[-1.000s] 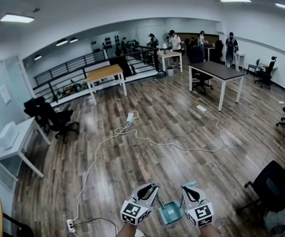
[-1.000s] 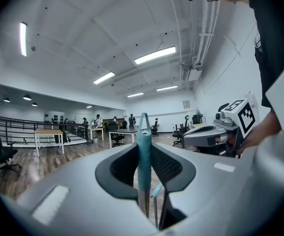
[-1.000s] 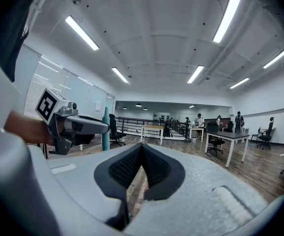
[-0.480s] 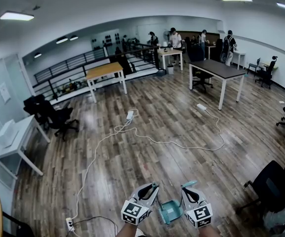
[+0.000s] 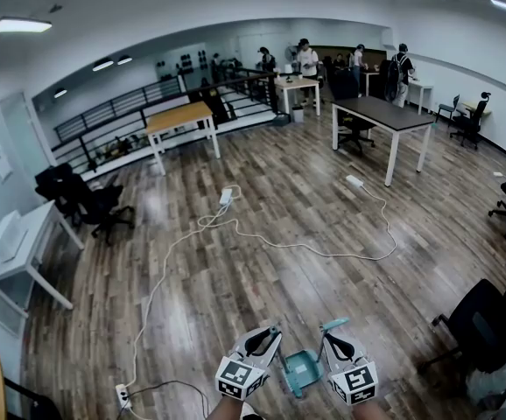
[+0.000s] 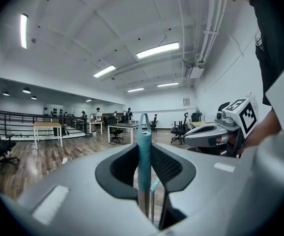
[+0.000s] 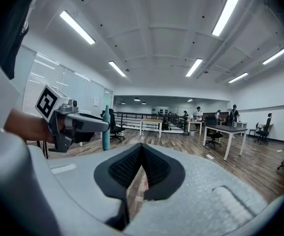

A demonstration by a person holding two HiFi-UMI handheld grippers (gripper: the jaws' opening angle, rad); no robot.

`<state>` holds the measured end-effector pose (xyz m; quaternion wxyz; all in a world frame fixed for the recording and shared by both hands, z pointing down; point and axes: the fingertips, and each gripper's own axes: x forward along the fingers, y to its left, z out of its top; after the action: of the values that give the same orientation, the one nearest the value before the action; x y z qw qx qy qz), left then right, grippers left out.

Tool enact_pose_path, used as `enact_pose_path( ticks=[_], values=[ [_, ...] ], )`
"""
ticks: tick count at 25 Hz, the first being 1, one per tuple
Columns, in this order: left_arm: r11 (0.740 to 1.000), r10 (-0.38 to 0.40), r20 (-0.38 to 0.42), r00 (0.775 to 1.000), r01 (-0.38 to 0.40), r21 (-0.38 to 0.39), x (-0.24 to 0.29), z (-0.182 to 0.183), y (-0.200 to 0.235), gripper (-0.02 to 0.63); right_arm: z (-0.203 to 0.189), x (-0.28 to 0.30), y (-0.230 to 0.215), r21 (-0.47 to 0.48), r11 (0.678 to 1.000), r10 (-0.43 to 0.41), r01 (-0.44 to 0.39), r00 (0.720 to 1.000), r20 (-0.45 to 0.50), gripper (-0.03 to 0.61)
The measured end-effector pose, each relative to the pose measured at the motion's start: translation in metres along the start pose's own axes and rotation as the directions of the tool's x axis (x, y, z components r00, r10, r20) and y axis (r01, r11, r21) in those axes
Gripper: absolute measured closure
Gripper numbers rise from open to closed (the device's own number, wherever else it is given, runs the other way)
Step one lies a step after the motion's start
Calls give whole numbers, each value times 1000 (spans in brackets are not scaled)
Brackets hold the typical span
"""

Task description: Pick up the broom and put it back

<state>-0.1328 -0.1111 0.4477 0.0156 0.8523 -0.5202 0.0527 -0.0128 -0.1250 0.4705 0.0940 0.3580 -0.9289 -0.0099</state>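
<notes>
The broom's teal handle (image 6: 143, 132) stands upright between the jaws of my left gripper (image 6: 143, 150), whose pads press on it from both sides. Below the pads it continues as a metal tube. In the right gripper view the same handle (image 7: 105, 132) rises at the tip of the left gripper (image 7: 102, 125). My right gripper (image 7: 141, 149) has its pads touching, with nothing between them. In the head view the left gripper (image 5: 266, 335) and right gripper (image 5: 330, 338) are side by side low in the picture. A teal dustpan (image 5: 301, 373) hangs between them.
A white cable (image 5: 262, 243) snakes over the wooden floor to a power strip (image 5: 123, 398). A dark table (image 5: 380, 116), a wooden table (image 5: 179, 121) and a white desk (image 5: 21, 252) stand around. An office chair (image 5: 481, 322) is close on the right. People (image 5: 305, 59) stand far back.
Both grippers have sunk slightly together with the broom and dustpan. The grip looks the same.
</notes>
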Motion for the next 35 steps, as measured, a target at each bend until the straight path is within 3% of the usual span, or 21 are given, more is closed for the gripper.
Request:
enact_pose_path(
  ticks=[25, 35],
  values=[
    [998, -52, -139, 989, 46, -42, 24, -68, 5, 514, -57, 4, -12, 76, 996, -42, 51, 993, -108, 575],
    [995, -101, -217, 971, 95, -38, 39, -122, 1, 514, -92, 6, -16, 120, 989, -70, 90, 984, -167, 575]
  ],
)
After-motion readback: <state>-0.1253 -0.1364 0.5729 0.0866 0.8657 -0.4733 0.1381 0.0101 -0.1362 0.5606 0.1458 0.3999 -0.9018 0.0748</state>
